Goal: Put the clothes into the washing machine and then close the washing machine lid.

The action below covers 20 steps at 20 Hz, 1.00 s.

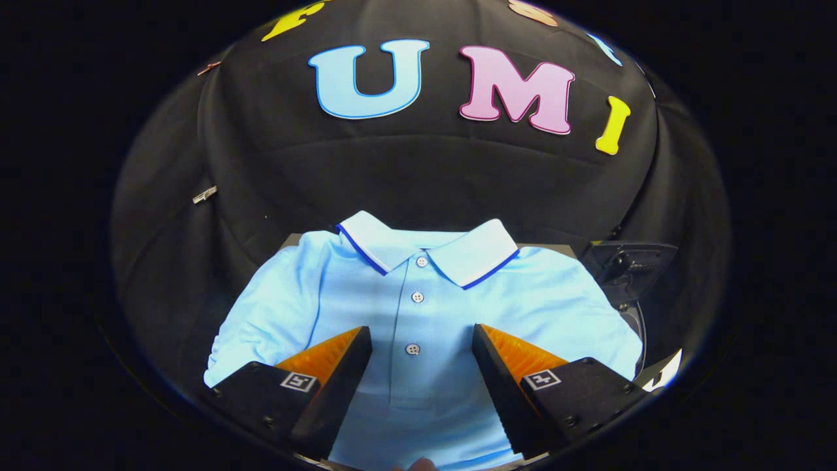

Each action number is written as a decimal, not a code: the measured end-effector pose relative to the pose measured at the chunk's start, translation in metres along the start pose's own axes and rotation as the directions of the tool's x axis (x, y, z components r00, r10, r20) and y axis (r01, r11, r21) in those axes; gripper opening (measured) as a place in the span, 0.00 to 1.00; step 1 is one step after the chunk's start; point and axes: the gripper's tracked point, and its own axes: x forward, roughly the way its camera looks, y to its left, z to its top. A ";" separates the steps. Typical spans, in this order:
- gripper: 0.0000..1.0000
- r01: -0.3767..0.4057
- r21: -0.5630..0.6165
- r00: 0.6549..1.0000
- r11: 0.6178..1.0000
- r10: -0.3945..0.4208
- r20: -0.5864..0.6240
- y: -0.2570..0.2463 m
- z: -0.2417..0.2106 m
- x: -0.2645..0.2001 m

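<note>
Jaws (422,366) spread wide at lower centre of frame, nothing held. Shirt (418,314) laid flat on desk (291,241) beneath and between them, collar toward the wall. Risks judged: a flat approach may skid over the cloth; only a thin top layer may be pinched; sleeves may trail.

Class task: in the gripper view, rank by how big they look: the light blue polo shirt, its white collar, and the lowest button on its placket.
1. polo shirt, lying flat, by far the largest.
2. collar, a small part of it.
3. lowest button, tiny, between the open claw's fingers.
No close calls here.
</note>
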 end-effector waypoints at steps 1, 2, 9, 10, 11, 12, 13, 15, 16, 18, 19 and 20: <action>0.98 0.001 0.014 1.000 1.000 -0.001 -0.008 0.000 -0.001 0.000; 0.98 0.001 0.022 1.000 1.000 -0.001 -0.013 0.000 -0.001 0.000; 0.96 0.037 0.033 0.994 0.999 -0.034 -0.105 -0.004 -0.003 0.002; 0.85 0.033 0.031 0.991 0.999 -0.029 -0.131 -0.004 -0.005 0.002; 0.83 0.023 0.021 0.987 1.000 -0.020 -0.157 -0.004 -0.006 0.003; 0.83 0.023 0.012 0.983 1.000 -0.021 -0.182 -0.006 -0.005 0.003; 0.69 0.020 0.007 0.980 1.000 -0.018 -0.199 -0.006 -0.004 0.003; 0.54 0.035 0.028 0.977 0.999 -0.028 -0.213 -0.006 -0.004 0.002; 0.54 0.044 0.033 0.974 0.998 -0.036 -0.223 -0.006 -0.004 0.001; 0.54 0.061 0.042 0.969 0.997 -0.049 -0.241 -0.006 -0.003 0.001; 0.54 0.064 0.047 0.967 0.997 -0.051 -0.248 -0.007 -0.003 0.001; 0.54 0.055 0.049 0.970 0.997 -0.042 -0.239 -0.003 -0.001 0.003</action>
